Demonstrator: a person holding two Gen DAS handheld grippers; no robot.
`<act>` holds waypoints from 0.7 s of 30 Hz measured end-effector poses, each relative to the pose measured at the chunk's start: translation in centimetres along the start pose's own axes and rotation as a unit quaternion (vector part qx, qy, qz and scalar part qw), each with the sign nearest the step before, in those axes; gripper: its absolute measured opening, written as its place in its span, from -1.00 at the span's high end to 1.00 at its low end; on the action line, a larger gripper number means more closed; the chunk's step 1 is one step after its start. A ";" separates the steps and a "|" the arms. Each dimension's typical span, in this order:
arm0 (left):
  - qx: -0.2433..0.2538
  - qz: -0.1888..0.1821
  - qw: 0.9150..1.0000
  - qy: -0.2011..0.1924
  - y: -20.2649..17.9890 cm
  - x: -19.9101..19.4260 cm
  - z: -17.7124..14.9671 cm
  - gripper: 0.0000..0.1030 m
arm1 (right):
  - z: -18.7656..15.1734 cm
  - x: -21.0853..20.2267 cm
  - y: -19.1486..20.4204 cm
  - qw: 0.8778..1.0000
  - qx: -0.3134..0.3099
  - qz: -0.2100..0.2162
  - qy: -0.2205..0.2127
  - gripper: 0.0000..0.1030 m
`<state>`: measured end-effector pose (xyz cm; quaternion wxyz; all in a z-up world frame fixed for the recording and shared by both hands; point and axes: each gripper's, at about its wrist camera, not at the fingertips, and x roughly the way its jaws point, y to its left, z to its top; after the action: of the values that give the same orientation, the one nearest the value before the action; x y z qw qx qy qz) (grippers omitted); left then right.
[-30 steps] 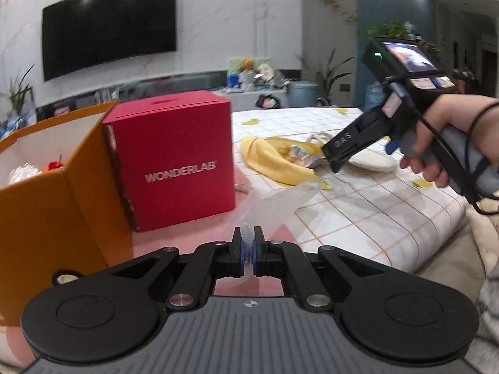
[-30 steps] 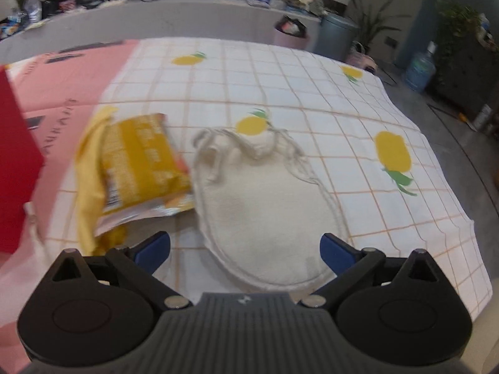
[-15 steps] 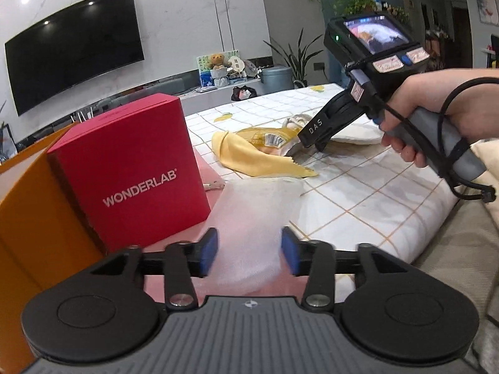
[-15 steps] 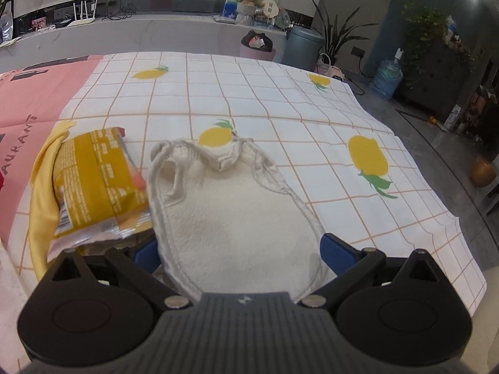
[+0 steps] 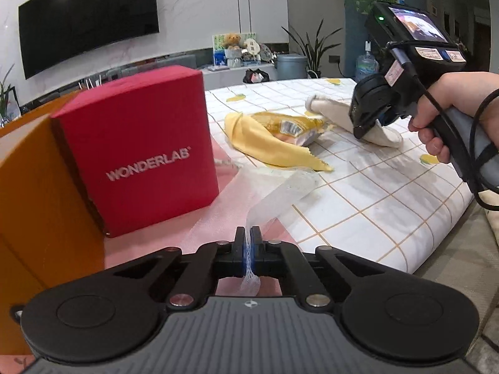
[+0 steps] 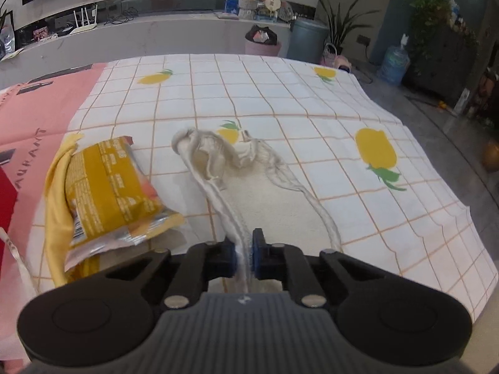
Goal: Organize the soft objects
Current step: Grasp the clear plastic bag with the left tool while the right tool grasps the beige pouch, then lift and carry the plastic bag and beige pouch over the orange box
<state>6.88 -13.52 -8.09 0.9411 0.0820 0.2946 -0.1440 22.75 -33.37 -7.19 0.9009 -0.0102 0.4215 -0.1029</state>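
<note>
Cream bib (image 6: 271, 193) on checkered tablecloth (image 6: 312, 99) near its right edge, near rim pinched in closed right gripper (image 6: 244, 257), held low, tilted down. White mesh sheet (image 5: 280, 193) trails from closed left gripper (image 5: 248, 254) beside red box (image 5: 140, 152); yellow snack packet (image 6: 109, 187) left of bib.

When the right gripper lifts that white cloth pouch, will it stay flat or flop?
Probably flop: the white cloth pouch already bunches between the right gripper fingers. It looks thin and light. Its loose strings would likely dangle.
</note>
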 end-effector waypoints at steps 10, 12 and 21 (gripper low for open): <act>-0.039 0.002 0.998 -0.039 1.3 -3.8 2.3 0.97 | -0.6 -5.1 -2.0 0.997 0.057 0.036 -0.037 0.92; -0.045 0.000 0.998 -0.051 1.5 -4.9 3.1 0.97 | -0.9 -6.7 -2.3 0.995 0.076 0.048 -0.046 0.92; -0.077 -0.007 0.990 -0.122 2.6 -12.0 6.7 0.97 | -2.7 -16.0 -0.7 0.980 0.103 0.124 -0.119 0.96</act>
<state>1.82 -9.99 4.46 0.9726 -0.0108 0.1883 -0.1362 10.59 -30.80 3.22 0.9466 0.1223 0.2967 -0.0314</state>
